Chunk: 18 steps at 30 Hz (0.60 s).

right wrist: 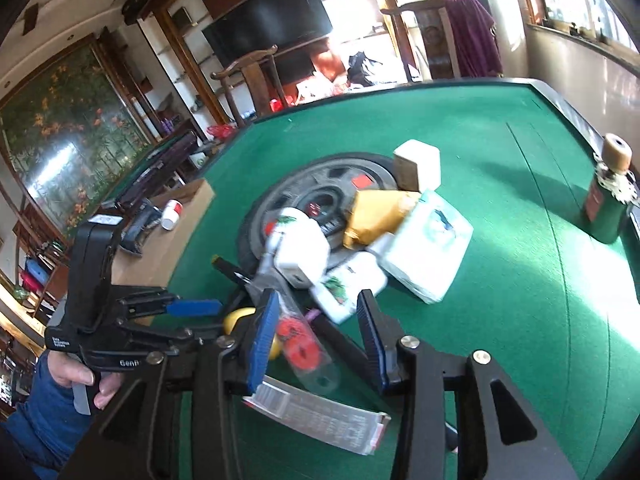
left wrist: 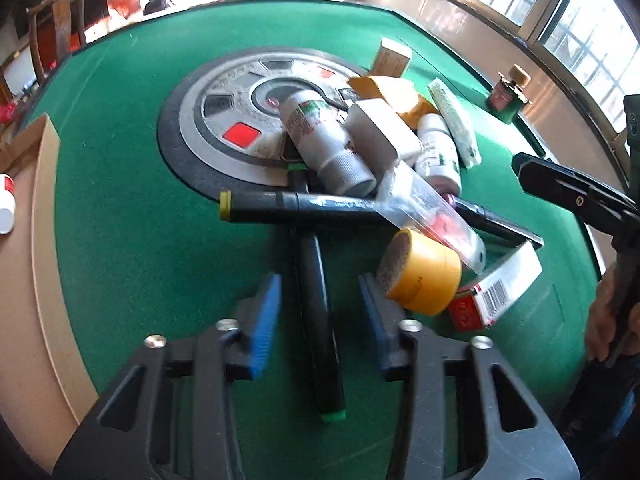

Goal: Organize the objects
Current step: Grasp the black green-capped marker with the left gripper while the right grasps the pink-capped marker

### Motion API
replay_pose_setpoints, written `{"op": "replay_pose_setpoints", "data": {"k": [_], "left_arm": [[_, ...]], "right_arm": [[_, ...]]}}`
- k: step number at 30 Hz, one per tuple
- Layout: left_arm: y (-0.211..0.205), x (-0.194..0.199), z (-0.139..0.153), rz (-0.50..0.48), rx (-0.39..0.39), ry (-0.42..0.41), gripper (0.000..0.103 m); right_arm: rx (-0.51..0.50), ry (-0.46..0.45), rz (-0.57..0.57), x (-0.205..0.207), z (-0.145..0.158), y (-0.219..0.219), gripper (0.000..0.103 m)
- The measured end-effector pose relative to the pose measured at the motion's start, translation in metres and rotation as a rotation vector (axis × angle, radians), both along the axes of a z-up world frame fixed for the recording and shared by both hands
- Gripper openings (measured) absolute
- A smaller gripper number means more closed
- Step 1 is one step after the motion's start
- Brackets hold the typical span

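Left gripper (left wrist: 318, 312) wide over smooth black marker (left wrist: 320, 320); right gripper (right wrist: 316, 332) wide around blurred clear plastic packet (right wrist: 304, 340), lower centre.

Your way across the tabletop (left wrist: 132, 200) is open on the left: bare green felt from the near edge to the far rim. To the right, the pile (left wrist: 384, 148) of bottles, boxes and markers blocks passage. A green-capped marker (left wrist: 320, 320) lies between your left gripper's (left wrist: 320, 312) spread jaws, tape roll (left wrist: 420, 276) beside them.
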<state>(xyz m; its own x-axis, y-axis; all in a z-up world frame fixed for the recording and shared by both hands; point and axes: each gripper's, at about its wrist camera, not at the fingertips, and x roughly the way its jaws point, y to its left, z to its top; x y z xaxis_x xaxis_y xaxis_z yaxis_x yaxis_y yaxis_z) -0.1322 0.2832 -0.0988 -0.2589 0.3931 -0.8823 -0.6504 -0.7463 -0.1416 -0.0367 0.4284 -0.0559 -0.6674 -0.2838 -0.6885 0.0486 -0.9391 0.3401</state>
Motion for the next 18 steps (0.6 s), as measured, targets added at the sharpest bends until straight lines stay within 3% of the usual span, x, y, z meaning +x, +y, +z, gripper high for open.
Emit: {"op": "replay_pose_setpoints", "data": {"k": [1,4,13,15,16,18], "left_arm": [[-0.001,0.001,0.000,0.006,-0.009,0.020,0.015],[-0.015,0.000,0.000,0.014,0.012,0.004,0.014],[-0.046,0.013,-0.002,0.062,-0.017,0.074,0.014],[-0.045,0.012,-0.002,0.062,-0.016,0.081,0.014],[-0.045,0.011,-0.003,0.066,-0.009,0.079,0.014],[-0.044,0.008,-0.004,0.071,0.006,0.078,0.014]], "right_arm": [[0.019,-0.020,0.005,-0.001,-0.004,0.002,0.041],[0.079,-0.071,0.052,-0.003,-0.017,0.003,0.041],[0.315,-0.150,0.223,-0.001,-0.045,-0.021,0.042],[0.360,-0.145,0.213,-0.001,-0.045,-0.027,0.039],[0.366,-0.140,0.205,0.000,-0.045,-0.028,0.030],[0.360,-0.136,0.186,0.002,-0.045,-0.028,0.026]]}}
